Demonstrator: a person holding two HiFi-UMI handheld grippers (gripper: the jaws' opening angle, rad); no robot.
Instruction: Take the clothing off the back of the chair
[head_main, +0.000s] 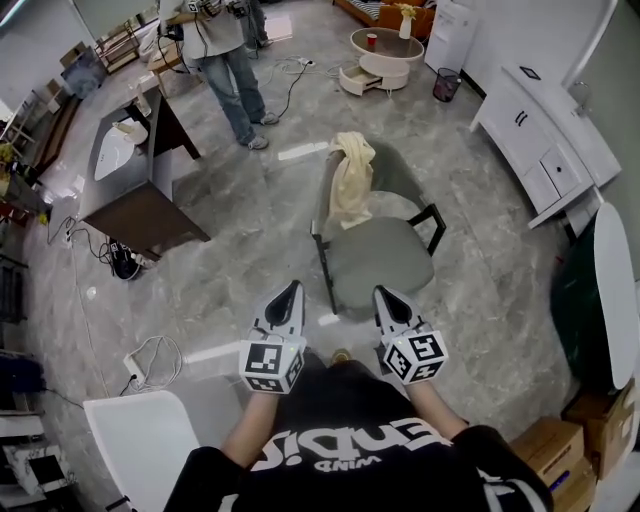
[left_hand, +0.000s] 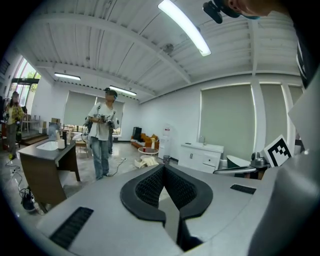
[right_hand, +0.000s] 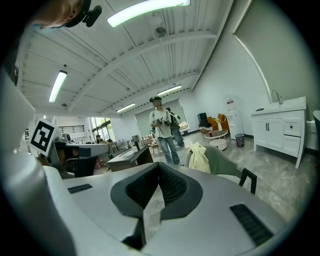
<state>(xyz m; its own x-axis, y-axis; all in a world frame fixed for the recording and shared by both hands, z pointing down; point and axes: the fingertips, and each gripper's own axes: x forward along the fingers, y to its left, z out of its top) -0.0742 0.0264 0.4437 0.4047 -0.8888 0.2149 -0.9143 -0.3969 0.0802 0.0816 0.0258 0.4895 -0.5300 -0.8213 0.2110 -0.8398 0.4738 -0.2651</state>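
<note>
A cream garment (head_main: 350, 176) hangs over the back of a grey-green chair (head_main: 382, 255) with black arms, in the middle of the head view. My left gripper (head_main: 291, 289) and right gripper (head_main: 384, 293) are held side by side just short of the seat's near edge, both pointing at the chair. Each has its jaws together with nothing between them. The garment (right_hand: 199, 156) and chair (right_hand: 226, 165) show ahead and to the right in the right gripper view. In the left gripper view the garment (left_hand: 148, 161) peeks just beyond the closed left gripper (left_hand: 163, 167).
A person (head_main: 229, 62) stands beyond the chair near a dark desk (head_main: 140, 195). A white cabinet (head_main: 545, 140) lines the right wall, with a round coffee table (head_main: 386, 52) and bin (head_main: 445, 84) farther off. Cables (head_main: 150, 360) lie on the floor at left; cardboard boxes (head_main: 565, 450) sit at lower right.
</note>
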